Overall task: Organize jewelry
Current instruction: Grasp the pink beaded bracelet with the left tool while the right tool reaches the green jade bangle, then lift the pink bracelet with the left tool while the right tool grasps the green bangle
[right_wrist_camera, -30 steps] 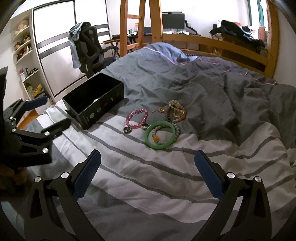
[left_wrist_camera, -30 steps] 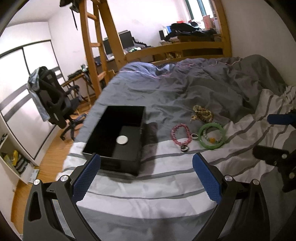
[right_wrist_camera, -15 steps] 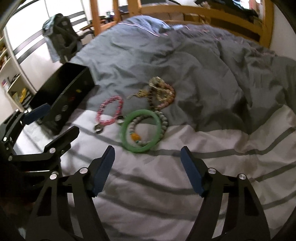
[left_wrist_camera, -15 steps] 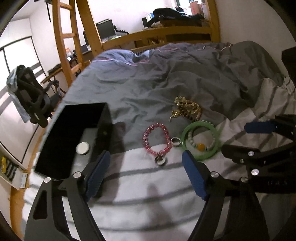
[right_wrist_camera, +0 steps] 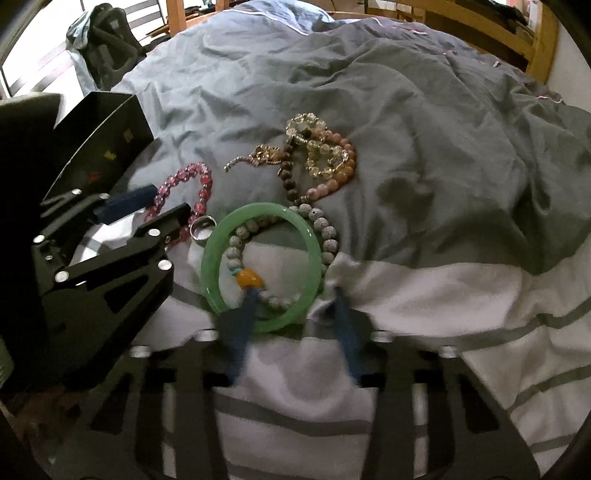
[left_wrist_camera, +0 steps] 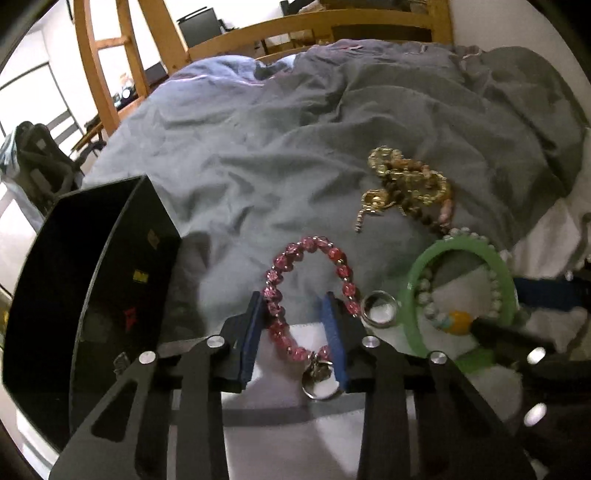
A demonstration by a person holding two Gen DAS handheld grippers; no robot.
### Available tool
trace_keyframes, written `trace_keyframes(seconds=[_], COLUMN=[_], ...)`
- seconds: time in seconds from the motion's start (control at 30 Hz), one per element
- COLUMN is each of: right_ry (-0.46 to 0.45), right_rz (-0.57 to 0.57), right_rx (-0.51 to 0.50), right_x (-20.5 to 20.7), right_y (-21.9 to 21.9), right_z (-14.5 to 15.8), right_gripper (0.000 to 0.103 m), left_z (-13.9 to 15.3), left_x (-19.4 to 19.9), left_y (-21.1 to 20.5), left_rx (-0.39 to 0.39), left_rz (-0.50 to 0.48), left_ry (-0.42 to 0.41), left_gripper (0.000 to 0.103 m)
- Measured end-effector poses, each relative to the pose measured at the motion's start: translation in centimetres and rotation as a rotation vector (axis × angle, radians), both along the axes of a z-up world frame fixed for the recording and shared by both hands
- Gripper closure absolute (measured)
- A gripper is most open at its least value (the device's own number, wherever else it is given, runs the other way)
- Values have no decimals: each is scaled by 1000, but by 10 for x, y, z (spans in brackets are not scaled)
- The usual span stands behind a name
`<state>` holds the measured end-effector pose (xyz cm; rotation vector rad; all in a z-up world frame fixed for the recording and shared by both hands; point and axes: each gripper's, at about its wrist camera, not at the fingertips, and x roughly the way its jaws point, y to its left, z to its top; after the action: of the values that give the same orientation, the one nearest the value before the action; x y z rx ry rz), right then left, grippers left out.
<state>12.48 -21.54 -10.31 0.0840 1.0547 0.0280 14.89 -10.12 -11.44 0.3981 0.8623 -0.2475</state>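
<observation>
My left gripper (left_wrist_camera: 291, 299) is down on the bed at the pink bead bracelet (left_wrist_camera: 314, 247). Its jaws are closing. The bracelet's near loop and silver charm lie between the blue pads, which do not pinch it. My right gripper (right_wrist_camera: 295, 295) is blurred and also closing. One finger stands inside the green bangle (right_wrist_camera: 266, 214) and the other outside, with the near rim between them, not pinched. A grey-bead bracelet (right_wrist_camera: 325, 229) with an orange bead lies inside the bangle. A silver ring (left_wrist_camera: 378, 314) sits between the pink bracelet and the bangle. Left of them stands the black box (left_wrist_camera: 92, 277).
A tangle of gold chain and bead bracelets (right_wrist_camera: 317, 155) lies just beyond the bangle on the grey duvet (right_wrist_camera: 406, 110). The two grippers work side by side, a few fingers' width apart. A wooden bed frame (left_wrist_camera: 314, 26) and an office chair (right_wrist_camera: 107, 40) stand beyond the bed.
Both grippers have come down and forward onto the jewellery, and their jaws have narrowed from wide open. The left now straddles the pink bracelet and the right straddles the bangle's rim.
</observation>
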Motion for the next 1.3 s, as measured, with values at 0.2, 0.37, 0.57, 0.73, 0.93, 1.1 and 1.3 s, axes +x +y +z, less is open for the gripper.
trace_keyframes(seconds=[0.2, 0.37, 0.57, 0.73, 0.93, 1.1, 1.3], right_ry=[-57, -122, -178, -201, -304, -184, -136], right_rz=[-48, -60, -95, -100, -96, -50, 50], right_rx=[46, 83, 110, 100, 133, 174, 110], right_x=[-4, -7, -14, -18, -27, -15, -13], right_y=[-10, -13, -19, -19, -23, -19, 8], right_z=[9, 22, 37, 42, 61, 43, 30], right_gripper=[92, 93, 92, 92, 96, 90, 13], left_z=[10, 28, 39, 42, 70, 90, 104], left_x=[9, 4, -2, 0, -6, -13, -16], left_y=[17, 24, 27, 27, 33, 37, 43], left_rx=[-120, -185, -202, -204, -249, -255, -258], left_rz=[47, 43, 42, 43, 38, 40, 41], left_ry=[44, 29, 10, -2, -56, -95, -116], left_gripper=[95, 95, 95, 95, 95, 95, 95])
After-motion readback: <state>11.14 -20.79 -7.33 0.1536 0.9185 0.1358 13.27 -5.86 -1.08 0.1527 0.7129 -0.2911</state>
